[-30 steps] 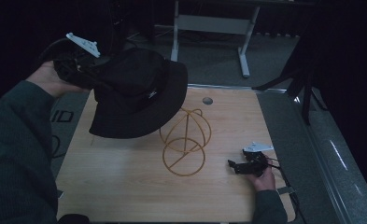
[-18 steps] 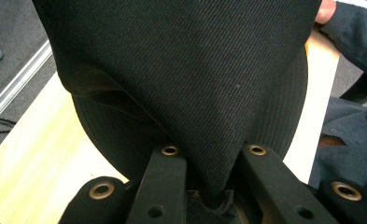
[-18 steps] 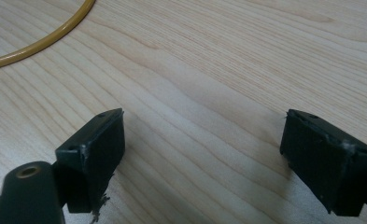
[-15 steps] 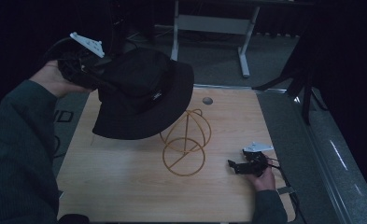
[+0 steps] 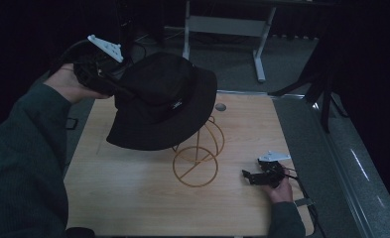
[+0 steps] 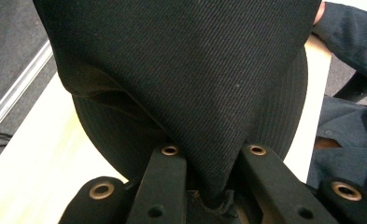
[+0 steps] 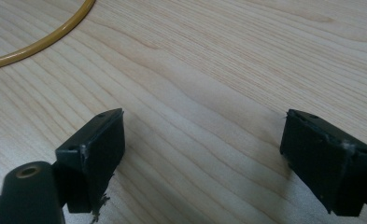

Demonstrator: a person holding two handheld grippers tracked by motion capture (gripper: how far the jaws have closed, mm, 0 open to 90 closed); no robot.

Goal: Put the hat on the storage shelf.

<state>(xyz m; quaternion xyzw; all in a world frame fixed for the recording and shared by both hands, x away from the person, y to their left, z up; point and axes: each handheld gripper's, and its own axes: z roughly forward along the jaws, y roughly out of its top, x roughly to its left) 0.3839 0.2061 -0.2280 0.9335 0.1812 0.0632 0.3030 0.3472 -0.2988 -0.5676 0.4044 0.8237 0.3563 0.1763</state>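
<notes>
Above the table's far left part, the left gripper (image 5: 100, 74) carries a black hat (image 5: 162, 101) aloft by a pinch of brim, over the yellow wire stand (image 5: 197, 156). That small bite could slip. The left forearm reaches up and forward. By the near right edge, the right gripper (image 5: 259, 176) rests low, jaws apart.

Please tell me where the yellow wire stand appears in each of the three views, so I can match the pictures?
High view: the yellow wire stand is at table centre, partly under the black hat.
Left gripper view: not in it.
Right gripper view: an arc of its base ring shows top left.
Shared landmark: the light wooden table.
</notes>
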